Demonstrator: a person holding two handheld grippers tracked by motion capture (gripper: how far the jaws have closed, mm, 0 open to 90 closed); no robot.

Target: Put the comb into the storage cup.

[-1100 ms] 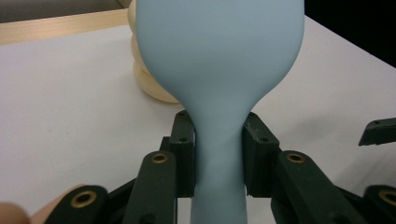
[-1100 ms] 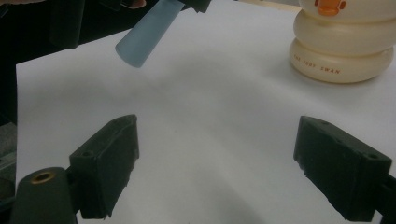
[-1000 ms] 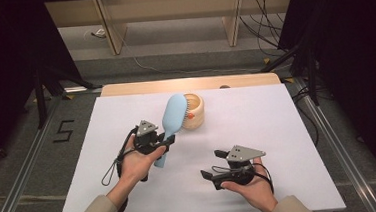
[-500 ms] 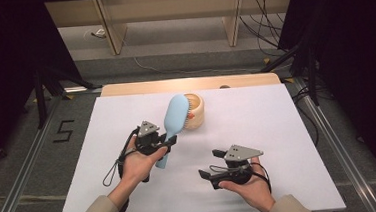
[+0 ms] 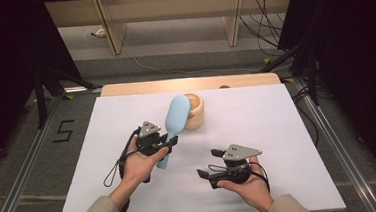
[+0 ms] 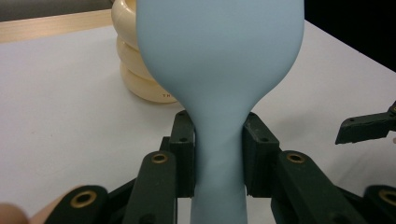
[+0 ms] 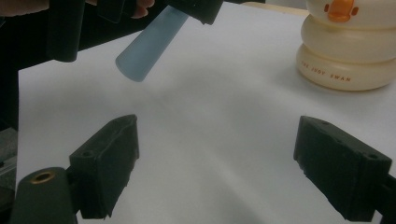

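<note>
Left tongs (image 6: 218,154) gripped the blue brush (image 5: 176,118) by its neck at frame centre, head beside the cream holder (image 5: 196,110). Right tongs (image 7: 217,168) stood open over bare white surface (image 5: 278,130), lower right.

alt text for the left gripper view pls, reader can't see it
The left gripper clamps the narrow neck of a pale blue hairbrush, seen from its smooth back, both black jaws pressed against it. Behind the brush a cream ringed container stands on the white table; the tip of the right gripper shows at the right edge.
</note>
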